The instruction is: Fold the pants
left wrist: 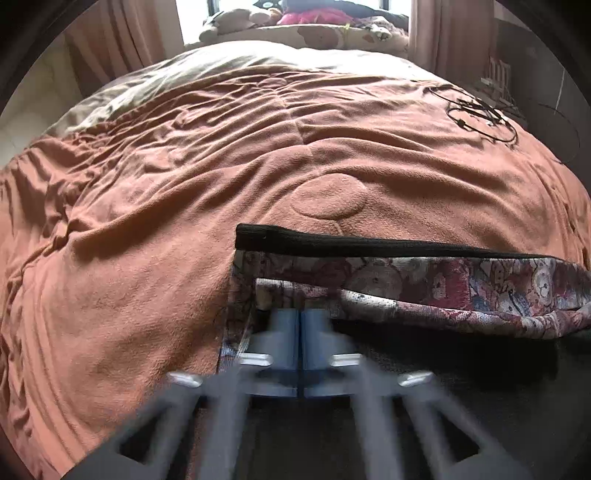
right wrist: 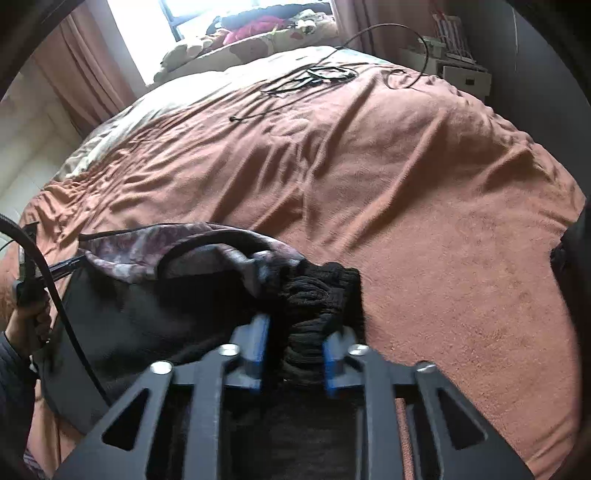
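The pants (left wrist: 424,280) have a teddy-bear print lining, a black edge and a dark outer side. They hang above the orange blanket (left wrist: 184,184), stretched between both grippers. My left gripper (left wrist: 300,314) is shut on the pants' edge at its left corner. In the right wrist view my right gripper (right wrist: 295,332) is shut on a bunched black knitted part of the pants (right wrist: 317,295), with printed lining (right wrist: 147,251) and dark fabric trailing to the left.
The orange blanket (right wrist: 406,184) covers a wide bed. Black cables (left wrist: 480,114) lie at the far right of the bed and also show in the right wrist view (right wrist: 314,77). Plush toys and pillows (left wrist: 295,22) sit at the window. A small cabinet (right wrist: 458,70) stands beside the bed.
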Available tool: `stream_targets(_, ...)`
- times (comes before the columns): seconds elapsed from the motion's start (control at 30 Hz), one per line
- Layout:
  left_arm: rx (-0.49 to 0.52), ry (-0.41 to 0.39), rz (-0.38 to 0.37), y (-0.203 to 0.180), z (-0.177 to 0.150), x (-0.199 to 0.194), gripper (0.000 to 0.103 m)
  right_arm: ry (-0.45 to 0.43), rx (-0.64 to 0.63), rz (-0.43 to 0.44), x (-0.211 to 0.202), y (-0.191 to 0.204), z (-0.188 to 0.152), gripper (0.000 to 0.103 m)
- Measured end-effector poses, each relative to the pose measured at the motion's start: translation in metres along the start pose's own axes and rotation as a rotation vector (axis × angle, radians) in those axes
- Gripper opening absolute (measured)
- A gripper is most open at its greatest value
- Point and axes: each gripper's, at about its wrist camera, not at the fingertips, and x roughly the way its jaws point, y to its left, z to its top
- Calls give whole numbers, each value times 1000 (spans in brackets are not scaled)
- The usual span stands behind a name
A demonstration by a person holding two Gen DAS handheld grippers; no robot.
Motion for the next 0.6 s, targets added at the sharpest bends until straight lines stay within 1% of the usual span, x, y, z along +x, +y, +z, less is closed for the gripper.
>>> stream_targets(0.03, -15, -17, 2, 3, 1, -6, 1, -8, -3, -5, -2, 2, 1, 9)
stream_targets(0.07, -19, -33, 7, 4, 2, -12, 1, -18, -3, -4, -5, 3, 1, 7)
stream_targets(0.23, -52, -122, 25, 14, 13, -49, 1, -68, 35, 18, -16, -1, -1, 7)
stream_targets(0.33, -66, -156, 37, 16, 23, -62, 1, -102, 69, 50, -20, -5, -3, 7)
stream_targets(0.43, -64, -156, 64, 15, 34, -58, 1, -133, 87, 74, -20, -6, -5, 7)
stream_targets(0.6, -82, -145, 90, 17, 46, -40, 0, -160, 96, 58, -5, -5, -7, 7)
